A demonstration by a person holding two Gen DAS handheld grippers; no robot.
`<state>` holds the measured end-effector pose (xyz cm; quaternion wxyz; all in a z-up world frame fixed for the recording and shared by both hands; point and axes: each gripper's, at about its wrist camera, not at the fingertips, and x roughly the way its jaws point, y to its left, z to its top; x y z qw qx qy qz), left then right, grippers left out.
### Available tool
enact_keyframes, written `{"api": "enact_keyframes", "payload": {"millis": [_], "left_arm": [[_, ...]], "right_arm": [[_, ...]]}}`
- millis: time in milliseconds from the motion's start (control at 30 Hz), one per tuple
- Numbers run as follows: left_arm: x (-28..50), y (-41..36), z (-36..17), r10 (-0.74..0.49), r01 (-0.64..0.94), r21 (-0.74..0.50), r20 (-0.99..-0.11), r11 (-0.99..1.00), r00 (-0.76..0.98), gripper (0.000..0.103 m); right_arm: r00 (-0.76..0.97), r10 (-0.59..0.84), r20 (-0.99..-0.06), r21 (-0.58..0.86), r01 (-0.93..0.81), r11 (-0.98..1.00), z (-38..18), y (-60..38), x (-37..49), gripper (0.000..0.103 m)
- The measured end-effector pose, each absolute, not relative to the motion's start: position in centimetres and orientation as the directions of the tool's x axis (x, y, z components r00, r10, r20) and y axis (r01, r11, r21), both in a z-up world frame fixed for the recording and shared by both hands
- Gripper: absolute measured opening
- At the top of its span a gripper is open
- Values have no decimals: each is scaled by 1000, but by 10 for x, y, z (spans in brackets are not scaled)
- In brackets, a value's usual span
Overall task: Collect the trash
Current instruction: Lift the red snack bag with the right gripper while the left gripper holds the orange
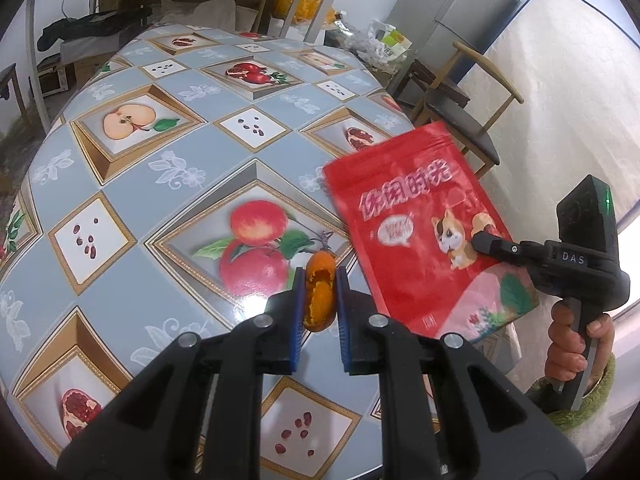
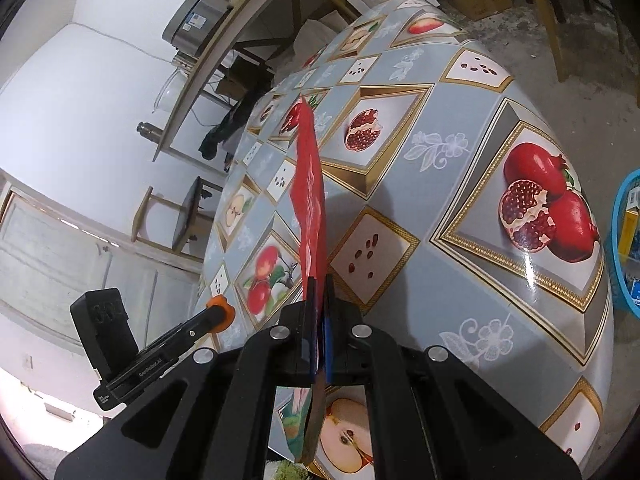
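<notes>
The left gripper [image 1: 320, 300] pinches an orange peel [image 1: 319, 290] upright between its pads, clear above the table [image 1: 160, 184]. The right gripper [image 2: 319, 320] is pressed together on a red pouch [image 2: 308, 200], held edge-on, its long axis running away from the jaws. A blue basket [image 2: 624, 240] sits beyond the table's right edge, nearer the right hand.

The glossy grey-blue tablecloth [image 1: 168, 216] bore gold-framed squares of red apples, pomegranates and dark seeds between white flower sprigs, the flat red snack pouch [image 1: 420, 240] showed pink lettering and a cartoon cat, and the curled orange peel [image 1: 319, 292] was bright orange.
</notes>
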<state>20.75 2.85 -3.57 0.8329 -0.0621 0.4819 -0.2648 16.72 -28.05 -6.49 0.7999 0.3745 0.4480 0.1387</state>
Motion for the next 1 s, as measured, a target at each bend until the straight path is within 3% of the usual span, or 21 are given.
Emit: {"api": "enact_keyframes", "payload": {"millis": [1000], "left_arm": [[208, 29, -38, -490, 368, -355, -776, 859, 397, 13]], "right_arm": [[566, 578, -588, 756, 131, 641, -69, -287, 162, 3]]}}
